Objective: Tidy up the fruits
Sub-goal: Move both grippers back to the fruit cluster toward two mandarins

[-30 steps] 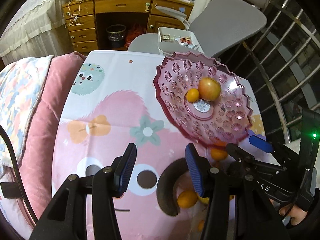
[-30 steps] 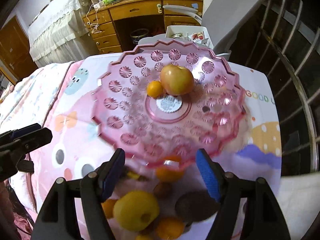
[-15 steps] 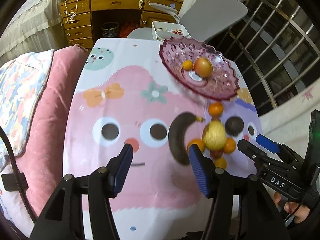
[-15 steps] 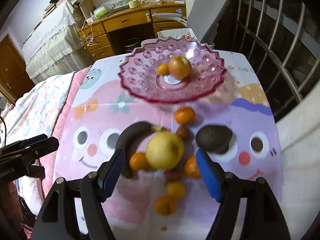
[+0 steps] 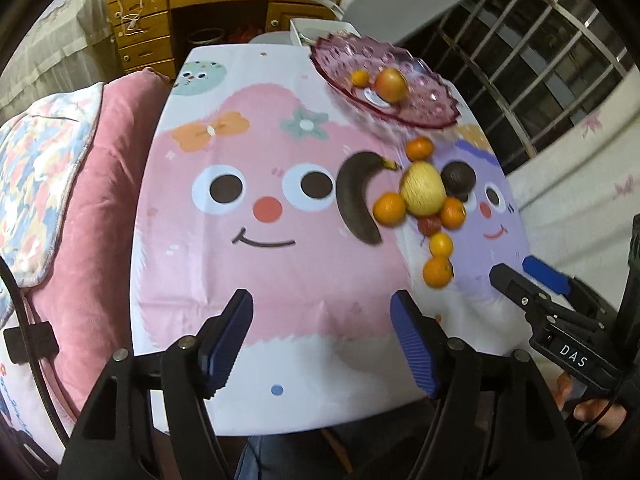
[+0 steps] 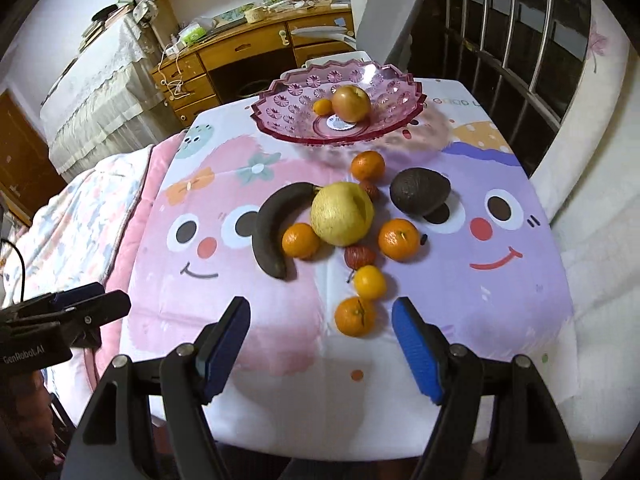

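Through the left wrist camera we see our left gripper [image 5: 322,334] with jaws spread wide and nothing between them, above the near edge of the cartoon tablecloth [image 5: 256,280]. At two o'clock from it lies the fruit cluster: a dark banana [image 5: 354,196], a yellow pear [image 5: 423,193] touching the mandarins [image 5: 389,209] around it, and an avocado [image 5: 458,178] just beside. At one o'clock, farther off, the pink bowl [image 5: 424,108] holds an apple [image 5: 391,85] and a small orange [image 5: 360,77].

Through the right wrist camera our right gripper [image 6: 322,334] is likewise released, gripping nothing. A mandarin [image 6: 354,316] sits just past the fingertips at twelve o'clock, with the pear [image 6: 342,214], banana [image 6: 269,232] and avocado [image 6: 419,191] beyond. The bowl [image 6: 280,120] stands at twelve o'clock at the far edge. Our left gripper [image 6: 96,306] shows at nine o'clock.
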A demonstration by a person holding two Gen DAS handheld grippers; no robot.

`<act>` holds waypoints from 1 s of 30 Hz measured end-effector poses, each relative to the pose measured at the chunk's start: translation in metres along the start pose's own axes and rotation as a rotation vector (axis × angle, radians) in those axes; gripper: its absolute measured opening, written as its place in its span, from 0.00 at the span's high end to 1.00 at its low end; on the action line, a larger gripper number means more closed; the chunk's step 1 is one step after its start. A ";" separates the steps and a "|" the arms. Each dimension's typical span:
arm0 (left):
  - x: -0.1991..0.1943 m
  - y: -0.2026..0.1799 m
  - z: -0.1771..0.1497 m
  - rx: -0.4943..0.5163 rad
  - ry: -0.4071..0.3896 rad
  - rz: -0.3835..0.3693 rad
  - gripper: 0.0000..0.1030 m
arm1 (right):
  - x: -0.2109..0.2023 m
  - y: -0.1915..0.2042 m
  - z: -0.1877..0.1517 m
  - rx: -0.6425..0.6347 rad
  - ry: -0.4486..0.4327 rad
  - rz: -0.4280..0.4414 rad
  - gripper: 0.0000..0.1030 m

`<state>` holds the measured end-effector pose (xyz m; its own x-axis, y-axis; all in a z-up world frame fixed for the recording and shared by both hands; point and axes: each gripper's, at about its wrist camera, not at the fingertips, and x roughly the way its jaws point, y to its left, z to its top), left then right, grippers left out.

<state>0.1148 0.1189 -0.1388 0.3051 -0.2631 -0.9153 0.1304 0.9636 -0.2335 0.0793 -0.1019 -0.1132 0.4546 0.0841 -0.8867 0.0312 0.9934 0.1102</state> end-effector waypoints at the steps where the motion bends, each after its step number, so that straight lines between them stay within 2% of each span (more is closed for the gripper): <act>1: 0.001 -0.001 0.000 0.000 0.003 -0.001 0.31 | -0.002 0.000 -0.003 -0.019 -0.004 -0.007 0.28; 7: 0.012 -0.021 0.002 -0.030 0.010 0.001 0.26 | -0.004 -0.014 -0.012 -0.107 -0.012 -0.013 0.28; 13: 0.033 -0.052 0.003 -0.120 0.034 0.033 0.25 | 0.002 -0.040 -0.009 -0.258 0.011 -0.002 0.28; 21: 0.057 -0.090 -0.007 -0.229 0.044 0.069 0.25 | 0.012 -0.074 0.009 -0.433 -0.020 0.060 0.29; 30: 0.093 -0.118 -0.010 -0.351 0.047 0.128 0.25 | 0.047 -0.092 0.020 -0.649 -0.036 0.129 0.33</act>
<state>0.1184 -0.0184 -0.1999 0.2531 -0.1451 -0.9565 -0.2400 0.9483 -0.2074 0.1159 -0.1913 -0.1557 0.4484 0.2142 -0.8678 -0.5634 0.8214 -0.0884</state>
